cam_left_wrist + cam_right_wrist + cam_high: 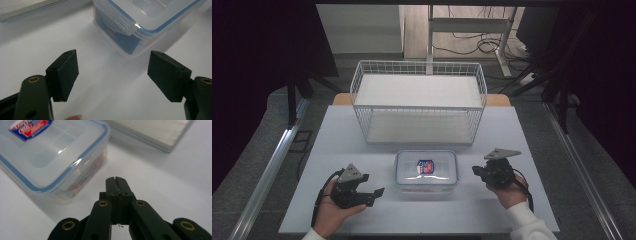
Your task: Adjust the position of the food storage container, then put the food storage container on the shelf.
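the clear plastic container sits on the white table, a little nearer the table's near edge than its middle and roughly centred between the left and right edges. its lid has a blue seal running round the rim and is clipped down, with a latch tab showing on the corner that faces my left side. a red and blue label lies on top of the lid, and some blue and red packaging shows through the clear walls.

my left gripper rests near the near edge, just left of the container, apart from it and pointing toward it. its jaws stand wide apart with nothing between them, only bare table; in the left gripper view the container's corner lies beyond the gap. my left hand wraps the body from below.

my right gripper is just right of the container, close to its right wall but not touching. its jaws are pressed together on nothing, the pads meeting flat in the right gripper view. my right hand holds it, white sleeve at the near edge.

behind the container, toward the far edge, stands a white wire basket with a pale board on its floor.
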Demonstrator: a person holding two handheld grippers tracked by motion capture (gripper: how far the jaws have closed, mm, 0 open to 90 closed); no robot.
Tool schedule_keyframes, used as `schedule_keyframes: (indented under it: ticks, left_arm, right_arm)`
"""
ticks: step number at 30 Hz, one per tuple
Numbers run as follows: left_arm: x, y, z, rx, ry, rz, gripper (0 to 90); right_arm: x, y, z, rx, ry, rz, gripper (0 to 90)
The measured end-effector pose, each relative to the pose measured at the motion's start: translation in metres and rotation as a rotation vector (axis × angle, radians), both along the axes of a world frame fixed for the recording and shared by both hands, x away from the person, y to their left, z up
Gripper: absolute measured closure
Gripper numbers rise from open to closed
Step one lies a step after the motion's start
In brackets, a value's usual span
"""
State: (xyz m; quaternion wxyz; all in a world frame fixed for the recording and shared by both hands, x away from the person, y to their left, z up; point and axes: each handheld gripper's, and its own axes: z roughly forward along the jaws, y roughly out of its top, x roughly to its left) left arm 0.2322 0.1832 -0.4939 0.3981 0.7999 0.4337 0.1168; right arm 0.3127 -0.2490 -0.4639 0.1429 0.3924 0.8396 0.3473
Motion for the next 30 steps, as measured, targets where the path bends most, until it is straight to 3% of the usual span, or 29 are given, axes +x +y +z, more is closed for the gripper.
schedule_keyframes:
  ticks: [6, 9, 11, 12, 13, 14, 18, 23, 30]
  left_arm:
    - [0.0, -0.001, -0.001, 0.003, 0.004, -0.001, 24.4]
    - [0.001, 0.0, -0.001, 0.002, 0.003, 0.0, 24.4]
    - [0.001, 0.0, -0.001, 0.001, 0.004, 0.0, 24.4]
    - [0.001, 0.0, -0.001, 0.0, 0.004, 0.0, 24.4]
    - [0.0, 0.0, -0.002, 0.0, 0.004, 0.0, 24.4]
    - [0.0, 0.001, -0.002, 0.0, 0.005, 0.0, 24.4]
    - [0.0, 0.003, -0.003, -0.001, 0.009, 0.003, 24.4]
    - [-0.001, 0.004, -0.002, -0.001, 0.004, 0.01, 24.3]
    - [0.004, 0.004, 0.001, -0.037, 0.01, 0.01, 20.6]
  right_arm:
    - [-0.001, -0.016, 0.0, 0.086, 0.003, -0.04, 88.5]
    - [-0.002, -0.016, 0.0, 0.091, 0.003, -0.038, 87.6]
    - [-0.002, -0.014, 0.0, 0.113, 0.004, -0.026, 71.8]
    - [-0.003, -0.013, 0.0, 0.126, -0.02, -0.017, 56.1]
    - [-0.003, -0.012, 0.0, 0.134, -0.029, -0.021, 45.9]
    - [-0.003, -0.011, 0.0, 0.143, -0.022, -0.025, 39.8]
    - [0.0, -0.012, 0.0, 0.223, 0.006, -0.023, 27.4]
    - [-0.001, -0.01, -0.002, 0.207, -0.029, -0.045, 17.5]
    - [-0.004, -0.004, 0.0, 0.213, -0.008, -0.039, 17.3]
